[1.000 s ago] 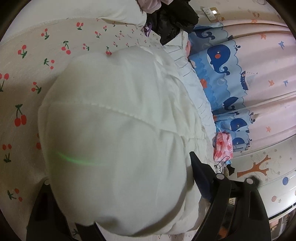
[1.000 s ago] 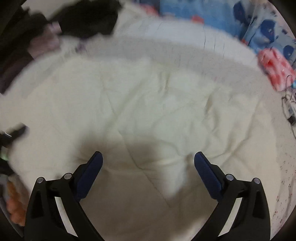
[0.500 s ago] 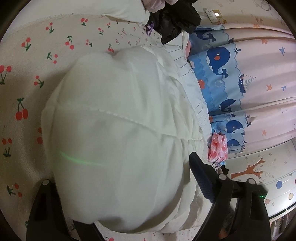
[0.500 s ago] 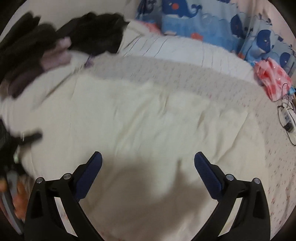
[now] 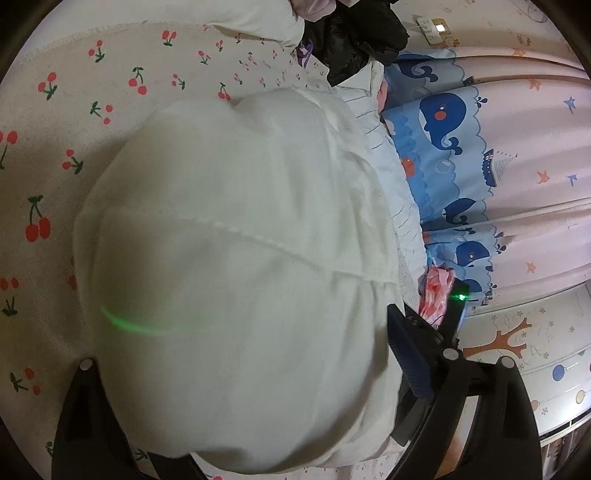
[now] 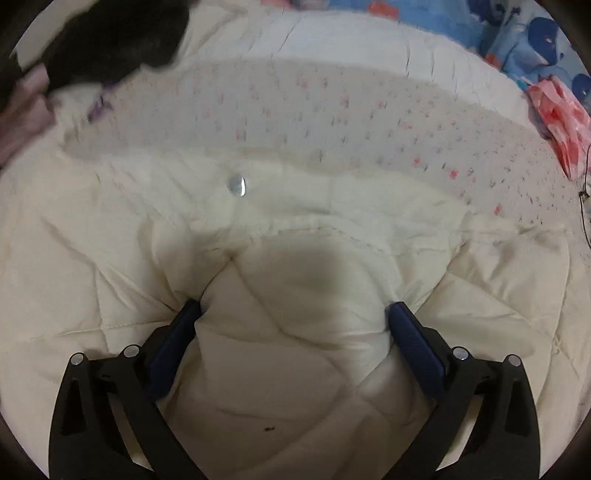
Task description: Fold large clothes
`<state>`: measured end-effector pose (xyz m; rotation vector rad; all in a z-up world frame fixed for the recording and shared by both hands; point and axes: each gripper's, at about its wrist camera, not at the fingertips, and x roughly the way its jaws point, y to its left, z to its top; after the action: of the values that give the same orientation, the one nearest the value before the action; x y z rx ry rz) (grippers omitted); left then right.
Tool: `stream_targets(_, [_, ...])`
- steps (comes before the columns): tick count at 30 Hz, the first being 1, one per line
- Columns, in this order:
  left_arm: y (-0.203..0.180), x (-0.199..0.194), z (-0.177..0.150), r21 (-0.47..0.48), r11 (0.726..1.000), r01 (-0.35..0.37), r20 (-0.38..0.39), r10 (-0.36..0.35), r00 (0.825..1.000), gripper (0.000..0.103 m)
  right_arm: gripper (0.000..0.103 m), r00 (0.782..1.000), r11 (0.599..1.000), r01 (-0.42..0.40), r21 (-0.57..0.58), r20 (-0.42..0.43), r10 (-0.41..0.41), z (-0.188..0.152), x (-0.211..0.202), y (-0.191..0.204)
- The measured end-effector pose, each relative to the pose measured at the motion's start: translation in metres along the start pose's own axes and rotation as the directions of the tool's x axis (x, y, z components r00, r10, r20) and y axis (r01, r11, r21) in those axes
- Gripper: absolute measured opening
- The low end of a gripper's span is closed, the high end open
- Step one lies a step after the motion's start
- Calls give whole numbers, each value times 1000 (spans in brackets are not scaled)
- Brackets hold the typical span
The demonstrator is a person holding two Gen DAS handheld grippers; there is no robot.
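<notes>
The bed sheet (image 5: 110, 92) lies bare to the left of the coat (image 5: 240, 240) and beyond it, giving open passage there. At the far end a dark heap (image 5: 354, 33) blocks the way. On the right the curtain (image 5: 498, 147) hangs close, with a striped pillow (image 5: 391, 184) and a pink bag (image 5: 436, 291) crowding the narrow gap. Padded folds bulge up between the right tool's (image 6: 293, 314) spread jaws.

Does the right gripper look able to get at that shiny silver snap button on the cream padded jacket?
Probably yes. The right gripper stands open, pressed into the cream padded jacket, and the silver snap button lies uncovered a little beyond its fingertips. Nothing lies between them but soft fabric.
</notes>
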<state>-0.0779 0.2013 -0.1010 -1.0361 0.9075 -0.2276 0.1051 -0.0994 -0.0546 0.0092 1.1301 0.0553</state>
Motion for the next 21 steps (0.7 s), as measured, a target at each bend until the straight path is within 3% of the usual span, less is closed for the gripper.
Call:
stream_targets(5, [14, -15, 6, -98, 993, 60, 59, -55, 997, 89, 97, 978, 997, -58, -44, 200, 65, -33, -71, -5])
stream_targets(6, [15, -16, 8, -103, 992, 67, 71, -60, 996, 89, 97, 976, 997, -49, -61, 208, 60, -43, -74, -3])
stream_targets(8, [15, -13, 10, -90, 994, 63, 60, -57, 997, 89, 97, 993, 986, 7, -164, 114, 12, -61, -50, 6])
stream_targets(11, [8, -9, 6, -39, 999, 37, 49, -35, 998, 89, 97, 991, 993, -23, -112, 127, 37, -58, -61, -4])
stream_targets(14, [6, -8, 6, -19, 999, 36, 42, -35, 999, 89, 97, 971, 996, -31, -83, 232, 49, -68, -96, -6])
stream_targets(15, [7, -8, 7, -23, 999, 38, 42, -37, 998, 89, 97, 973, 995, -8, -103, 228, 32, -75, -97, -1])
stream_targets(17, [9, -7, 8, -25, 999, 36, 44, -35, 998, 88, 97, 991, 980, 39, -193, 131, -14, -86, -73, 8])
stream_targets(21, [8, -6, 7, -3, 1000, 18, 42, -18, 999, 83, 97, 975, 992, 14, -123, 220, 14, -87, -96, -5])
